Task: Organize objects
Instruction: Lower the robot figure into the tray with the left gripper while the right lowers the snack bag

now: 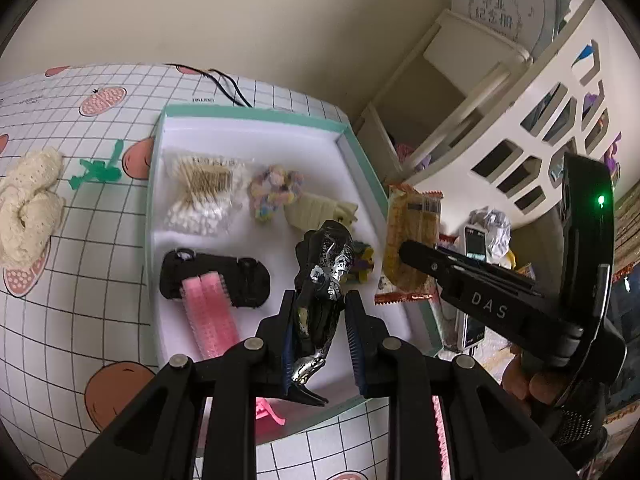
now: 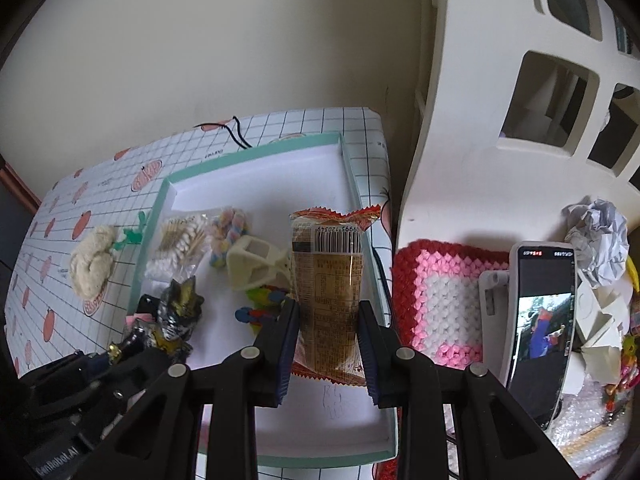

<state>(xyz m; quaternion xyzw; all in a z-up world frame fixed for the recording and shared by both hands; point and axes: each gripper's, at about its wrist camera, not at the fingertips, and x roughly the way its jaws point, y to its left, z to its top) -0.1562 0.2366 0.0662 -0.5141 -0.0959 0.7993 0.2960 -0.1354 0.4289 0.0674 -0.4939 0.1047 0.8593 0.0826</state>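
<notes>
Left claw [image 1: 318, 340] clamped on one black-silver figurine [image 1: 324, 276], right claw [image 2: 328, 344] clamped on one snack packet [image 2: 330, 280], one teal-rimmed box [image 1: 256, 111]

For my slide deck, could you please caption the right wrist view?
Right gripper holds an orange-brown snack packet over a white, teal-rimmed tray of small items.

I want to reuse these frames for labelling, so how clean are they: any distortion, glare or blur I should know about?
Left wrist view: strong fisheye bending of the grid tablecloth, dark corners, glare on the shiny figure in the left claw, soft white basket. Right wrist view: same bending, a reflection streak on the snack packet in the right claw, barcode readable.
</notes>
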